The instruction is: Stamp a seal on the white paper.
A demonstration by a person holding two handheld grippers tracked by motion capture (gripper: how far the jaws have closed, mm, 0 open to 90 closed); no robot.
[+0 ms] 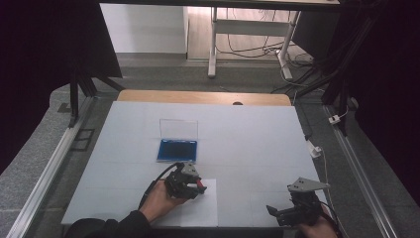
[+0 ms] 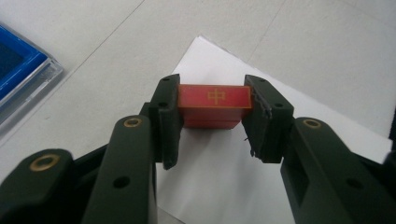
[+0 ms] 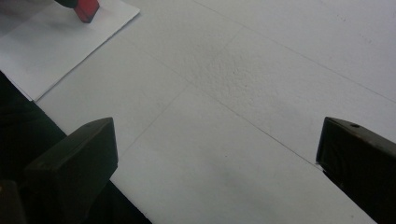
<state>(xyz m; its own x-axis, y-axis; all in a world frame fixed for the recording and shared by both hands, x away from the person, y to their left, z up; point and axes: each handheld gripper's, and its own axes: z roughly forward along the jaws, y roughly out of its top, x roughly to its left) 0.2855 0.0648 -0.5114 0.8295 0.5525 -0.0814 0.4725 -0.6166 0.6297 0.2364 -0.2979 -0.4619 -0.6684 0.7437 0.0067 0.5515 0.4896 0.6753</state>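
Gripping the red stamp [image 2: 214, 105] over paper [image 2: 224, 177], left gripper [image 2: 212, 121] reveals its character; right gripper [image 3: 215, 154] gapes.

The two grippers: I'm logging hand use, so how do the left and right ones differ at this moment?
The left gripper is shut on the red block with a gold character on its face, while the right gripper is open and holds nothing. The left gripper is over the white paper sheet; the right gripper is over the bare table cover, nearer the table's right edge. Both have black jaws and are hand-held.
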